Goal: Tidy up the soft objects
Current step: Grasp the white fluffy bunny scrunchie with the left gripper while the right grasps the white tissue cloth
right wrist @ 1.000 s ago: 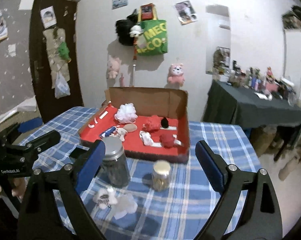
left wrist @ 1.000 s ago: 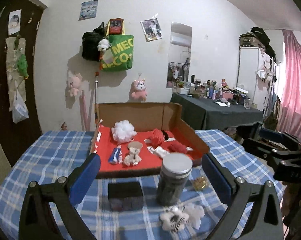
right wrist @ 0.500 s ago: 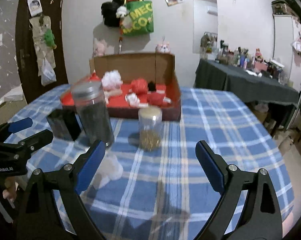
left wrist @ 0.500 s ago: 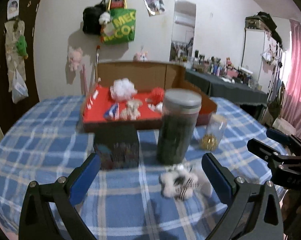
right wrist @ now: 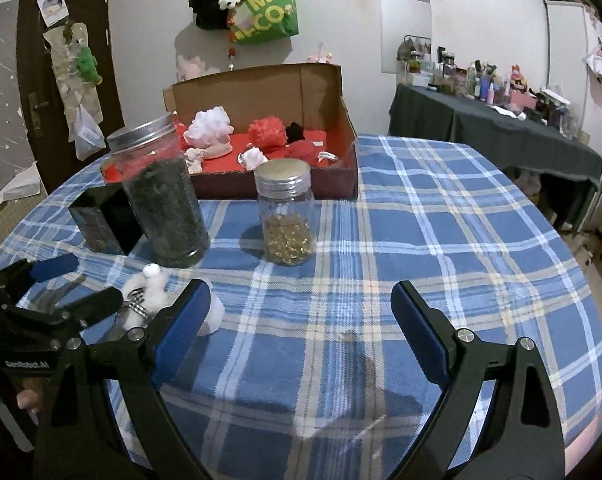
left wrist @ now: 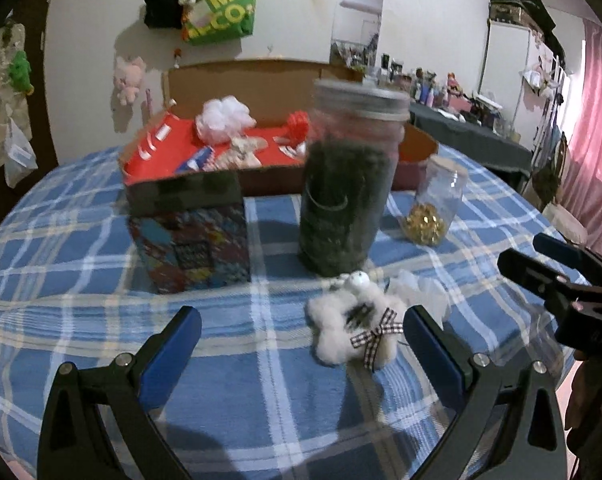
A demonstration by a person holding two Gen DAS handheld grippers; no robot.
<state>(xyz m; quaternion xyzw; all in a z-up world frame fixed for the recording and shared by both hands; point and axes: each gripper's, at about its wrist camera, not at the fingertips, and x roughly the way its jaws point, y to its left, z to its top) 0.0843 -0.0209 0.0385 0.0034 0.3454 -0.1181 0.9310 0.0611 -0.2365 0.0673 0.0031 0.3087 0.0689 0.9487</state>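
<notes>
Plush bear (left wrist: 351, 330), white and fluffy with a checked ribbon bow, lies loose on the blue plaid tablecloth (left wrist: 101, 320), in front of the tall jar of dark dried leaves (left wrist: 349, 184). A second soft white piece (left wrist: 421, 294) sits touching it on the far side (too blurred to name).

Left gripper (left wrist: 301, 344): blue pads spread wide, nothing between them that they press on; the bear sits toward the right-hand pad, just beyond the tips. From the right wrist view the same gripper reaches in from the left edge, level with the bear. Judged: lined up for a pick of the bear.

Right gripper (right wrist: 301, 312): jaws wide, empty, hanging over bare cloth, with the small jar of gold beads (right wrist: 287, 216) beyond. Probably waiting its turn.

Cardboard box (right wrist: 261, 92) with red lining stands at the table's far side, already holding a white pompom (right wrist: 209, 126), a red pompom (right wrist: 267, 132) and other small soft bits. Likely the collecting place, so the bear belongs there. Jars and a dark patterned carton (left wrist: 189, 240) stand between bear and box, so a carry would need to clear them.

Writing: green tote bag (right wrist: 267, 12) on the wall shows "MEC" over "ECO"; the left gripper's body reads roughly "GenRobot.AI".
</notes>
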